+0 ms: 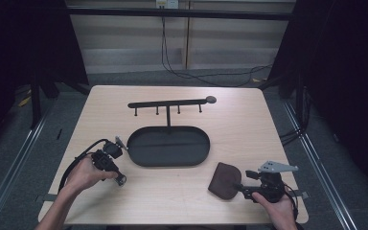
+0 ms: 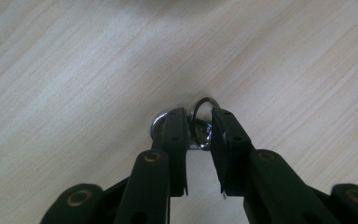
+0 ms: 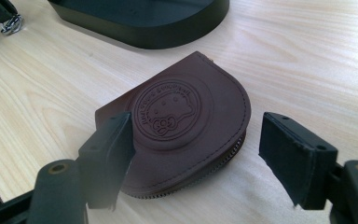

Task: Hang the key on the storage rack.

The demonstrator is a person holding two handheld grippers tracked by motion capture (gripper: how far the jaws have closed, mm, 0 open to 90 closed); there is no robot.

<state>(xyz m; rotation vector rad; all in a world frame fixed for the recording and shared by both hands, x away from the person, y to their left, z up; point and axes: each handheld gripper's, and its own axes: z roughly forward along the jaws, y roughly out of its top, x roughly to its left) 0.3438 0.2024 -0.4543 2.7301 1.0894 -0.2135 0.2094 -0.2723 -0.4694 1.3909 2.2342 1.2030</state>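
On the left of the table, my left gripper [image 1: 120,180] points down at the wood. In the left gripper view my left gripper [image 2: 199,123] is shut on a metal key ring [image 2: 201,135] that rests on the tabletop. The key ring [image 3: 10,24] also shows far off in the right gripper view. A brown leather coin pouch [image 1: 224,178] with an embossed round emblem lies flat at the front right. My right gripper [image 3: 198,126] stands open around the pouch [image 3: 168,109]. Its left jaw overlaps the pouch's edge and its right jaw is well apart from it.
A black oval tray [image 1: 167,146] sits mid-table, with a black hook rack [image 1: 170,103] on a post rising from its far side. The tray's wall [image 3: 144,28] is just beyond the pouch. Cables trail on the floor behind the table.
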